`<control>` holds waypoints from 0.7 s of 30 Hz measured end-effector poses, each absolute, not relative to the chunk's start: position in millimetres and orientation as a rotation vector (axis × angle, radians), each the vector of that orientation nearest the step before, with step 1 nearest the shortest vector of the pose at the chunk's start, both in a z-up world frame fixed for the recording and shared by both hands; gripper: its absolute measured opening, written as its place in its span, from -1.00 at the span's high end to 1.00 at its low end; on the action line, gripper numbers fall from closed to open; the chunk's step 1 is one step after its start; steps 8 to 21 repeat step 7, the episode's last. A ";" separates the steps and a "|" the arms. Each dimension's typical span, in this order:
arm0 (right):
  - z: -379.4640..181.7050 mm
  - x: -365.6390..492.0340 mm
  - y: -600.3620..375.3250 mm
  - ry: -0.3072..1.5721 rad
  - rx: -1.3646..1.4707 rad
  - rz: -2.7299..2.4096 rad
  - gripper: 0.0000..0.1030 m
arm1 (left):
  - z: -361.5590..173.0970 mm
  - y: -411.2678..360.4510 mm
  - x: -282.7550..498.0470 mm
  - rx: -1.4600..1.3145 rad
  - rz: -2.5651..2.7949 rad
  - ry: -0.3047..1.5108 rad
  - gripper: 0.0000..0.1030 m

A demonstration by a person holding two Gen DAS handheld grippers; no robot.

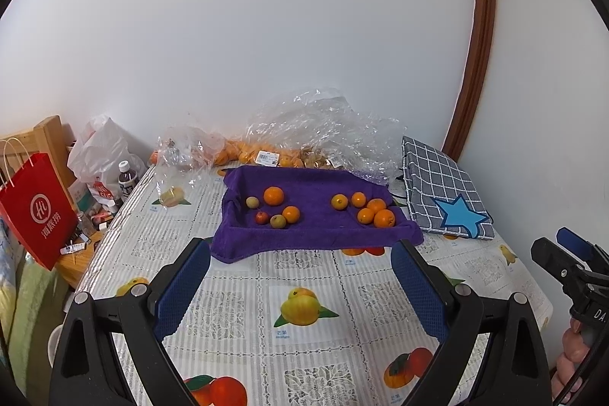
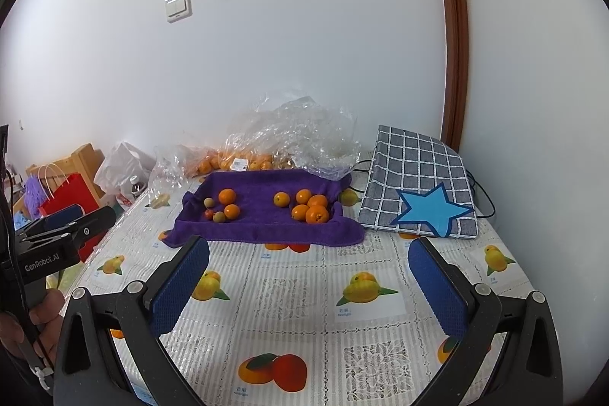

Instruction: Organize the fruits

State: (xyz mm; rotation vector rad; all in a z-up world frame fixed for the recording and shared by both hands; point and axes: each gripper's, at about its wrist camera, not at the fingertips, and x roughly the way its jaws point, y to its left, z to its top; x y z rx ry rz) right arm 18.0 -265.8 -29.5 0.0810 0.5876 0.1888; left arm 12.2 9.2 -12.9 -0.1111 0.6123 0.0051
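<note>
A purple towel [image 1: 308,227] [image 2: 259,219] lies on the table. On its left part sit two oranges [image 1: 274,196] [image 2: 227,196] and three small green and red fruits [image 1: 278,221] [image 2: 218,216]. On its right part sits a group of several oranges [image 1: 375,212] [image 2: 310,208]. My left gripper [image 1: 300,257] is open and empty, above the tablecloth in front of the towel. My right gripper [image 2: 310,255] is open and empty, also short of the towel. Each gripper shows at the edge of the other's view.
Crumpled clear plastic bags [image 1: 316,128] with more oranges [image 1: 243,153] lie behind the towel by the wall. A grey checked cloth with a blue star [image 1: 445,193] [image 2: 422,193] lies to the right. A red paper bag [image 1: 36,208] and clutter stand off the left edge.
</note>
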 end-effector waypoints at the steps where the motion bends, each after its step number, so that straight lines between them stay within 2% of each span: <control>1: -29.7 17.9 -265.8 0.588 0.083 0.190 -1.00 | -12.8 10.0 12.2 -0.113 0.007 0.612 -0.87; 21: -32.8 20.7 -265.7 0.593 0.080 0.198 -1.00 | -15.5 13.9 10.4 -0.117 0.014 0.604 -0.87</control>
